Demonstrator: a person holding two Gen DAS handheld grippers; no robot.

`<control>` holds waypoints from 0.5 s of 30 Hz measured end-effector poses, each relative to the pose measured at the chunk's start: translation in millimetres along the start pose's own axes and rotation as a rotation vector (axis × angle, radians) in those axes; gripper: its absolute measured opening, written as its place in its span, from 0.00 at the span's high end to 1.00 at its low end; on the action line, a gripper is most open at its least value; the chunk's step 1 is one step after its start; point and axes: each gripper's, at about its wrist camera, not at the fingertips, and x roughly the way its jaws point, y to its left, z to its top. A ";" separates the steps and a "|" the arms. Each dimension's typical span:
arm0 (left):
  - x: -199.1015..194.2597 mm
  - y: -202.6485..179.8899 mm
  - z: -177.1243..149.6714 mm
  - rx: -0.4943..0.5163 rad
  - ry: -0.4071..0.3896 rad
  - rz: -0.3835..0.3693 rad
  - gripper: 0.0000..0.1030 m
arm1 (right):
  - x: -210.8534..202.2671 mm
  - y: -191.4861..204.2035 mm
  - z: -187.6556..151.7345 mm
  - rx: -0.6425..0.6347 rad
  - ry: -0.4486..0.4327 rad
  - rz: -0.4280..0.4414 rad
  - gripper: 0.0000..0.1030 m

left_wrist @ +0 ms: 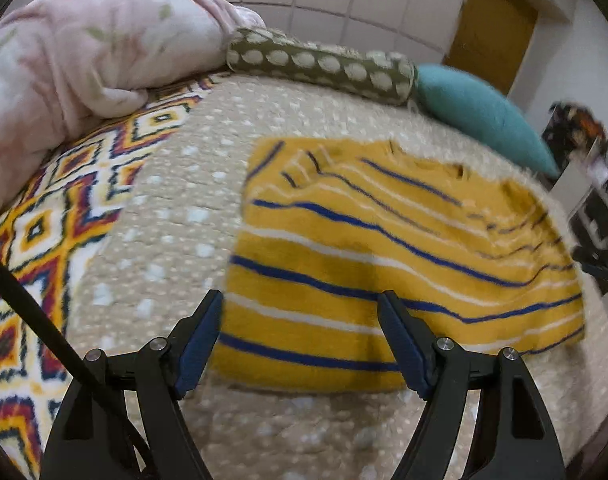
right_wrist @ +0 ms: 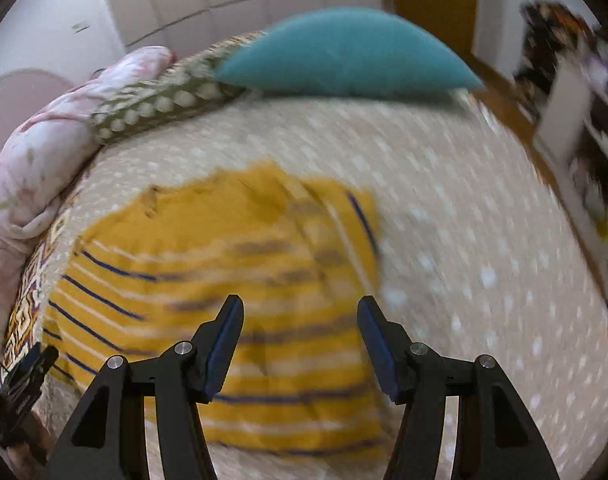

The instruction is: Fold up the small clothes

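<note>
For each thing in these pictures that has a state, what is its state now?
yellow striped garment: lying on the bed, partly folded, held by neither gripper.
left gripper: open, holding nothing.
right gripper: open, holding nothing.
pink blanket: bunched up.
teal pillow: lying at the bed's far edge.

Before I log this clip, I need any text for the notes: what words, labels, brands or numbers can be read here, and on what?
None can be read.
Yellow striped garment: stripes only, no print or visible tag.
Beige dotted bedspread: pattern only.
Dark items at the right edge: too blurred to tell whether they carry text.
</note>
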 end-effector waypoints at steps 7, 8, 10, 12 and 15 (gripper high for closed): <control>19.7 2.3 -6.3 0.027 0.060 0.081 0.25 | 28.0 -34.8 -43.2 -0.079 0.103 -0.124 0.70; 20.5 4.8 -6.1 0.025 0.065 0.084 0.25 | 28.7 -52.0 -43.1 -0.014 0.104 -0.125 0.70; 20.7 7.4 -6.3 0.021 0.069 0.089 0.25 | 27.6 -69.3 -41.4 0.056 0.103 -0.131 0.69; 18.7 7.8 -6.6 0.032 0.061 0.120 0.25 | 26.4 -72.8 -40.6 0.079 0.114 -0.109 0.66; 14.5 9.7 -5.6 0.052 0.044 0.178 0.25 | 16.4 -60.2 -39.7 0.036 0.081 -0.109 0.61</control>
